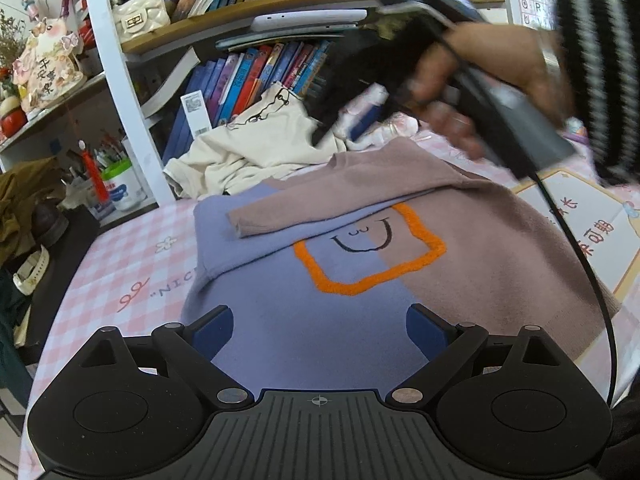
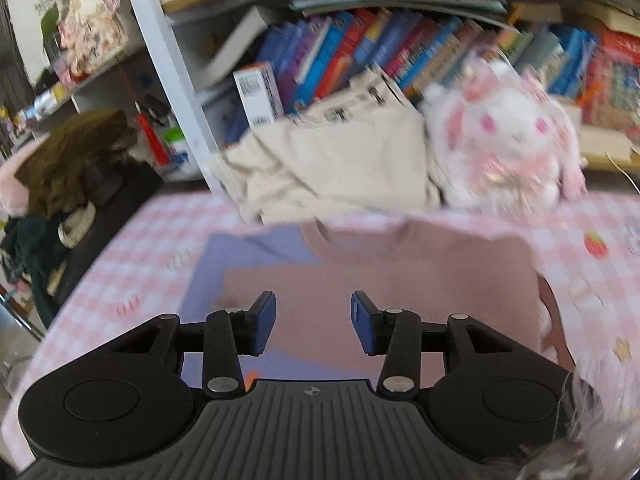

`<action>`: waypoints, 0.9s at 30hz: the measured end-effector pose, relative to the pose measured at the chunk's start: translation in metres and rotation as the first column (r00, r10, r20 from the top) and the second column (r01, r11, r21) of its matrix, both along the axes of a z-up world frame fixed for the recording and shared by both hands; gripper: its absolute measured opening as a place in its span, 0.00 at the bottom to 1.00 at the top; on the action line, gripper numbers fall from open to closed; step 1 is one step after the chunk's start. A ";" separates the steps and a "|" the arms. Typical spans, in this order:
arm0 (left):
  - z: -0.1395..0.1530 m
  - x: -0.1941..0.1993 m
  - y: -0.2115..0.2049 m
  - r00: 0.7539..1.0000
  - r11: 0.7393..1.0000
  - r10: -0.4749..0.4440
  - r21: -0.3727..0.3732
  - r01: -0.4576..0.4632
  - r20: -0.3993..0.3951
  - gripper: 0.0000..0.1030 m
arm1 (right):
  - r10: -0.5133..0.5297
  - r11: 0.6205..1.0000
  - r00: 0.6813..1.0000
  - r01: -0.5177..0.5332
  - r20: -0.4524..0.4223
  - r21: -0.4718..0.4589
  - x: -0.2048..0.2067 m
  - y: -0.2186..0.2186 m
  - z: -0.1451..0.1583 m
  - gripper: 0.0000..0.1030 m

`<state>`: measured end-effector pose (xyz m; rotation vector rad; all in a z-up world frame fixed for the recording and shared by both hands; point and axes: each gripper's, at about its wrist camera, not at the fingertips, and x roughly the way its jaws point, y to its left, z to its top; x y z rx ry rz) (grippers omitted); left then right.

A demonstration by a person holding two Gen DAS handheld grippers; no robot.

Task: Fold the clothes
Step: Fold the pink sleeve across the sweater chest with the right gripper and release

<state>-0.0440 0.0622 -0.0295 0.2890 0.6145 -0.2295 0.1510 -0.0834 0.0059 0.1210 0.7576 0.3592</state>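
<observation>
A two-tone sweater (image 1: 360, 308), lilac on the left and mauve on the right, lies flat on the pink checked tablecloth (image 1: 120, 264). It bears an orange square (image 1: 372, 256) with a smiling face. One mauve sleeve (image 1: 320, 204) is folded across the chest. My left gripper (image 1: 320, 330) is open and empty, low over the sweater's lower part. My right gripper (image 2: 313, 322) is open and empty above the sweater (image 2: 360, 280); it also shows in the left wrist view (image 1: 400, 68), held by a hand above the sweater's far edge.
A crumpled cream garment (image 1: 256, 148) lies behind the sweater against a bookshelf (image 1: 272, 72). A white and pink plush toy (image 2: 504, 140) sits at the back right. A cable (image 1: 592, 276) hangs over the sweater's right side. A dark side table (image 1: 48, 240) with clutter stands at the left.
</observation>
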 end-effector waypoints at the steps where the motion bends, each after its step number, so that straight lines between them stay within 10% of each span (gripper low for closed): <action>1: 0.000 0.001 0.001 1.000 1.000 0.003 -0.001 -0.003 -0.003 0.92 | 0.001 1.000 1.000 -0.002 -0.009 -0.012 -0.007 -0.003 -0.003 0.40; 14: -0.003 0.008 0.008 0.997 0.997 0.053 -0.056 -0.057 -0.064 0.92 | -0.065 0.975 0.995 0.048 -0.075 -0.215 -0.125 -0.061 -0.030 0.45; 27: 0.004 -0.017 -0.024 0.989 0.990 0.099 -0.092 -0.109 -0.106 0.92 | -0.174 0.973 0.982 0.159 -0.077 -0.167 -0.211 -0.114 -0.037 0.67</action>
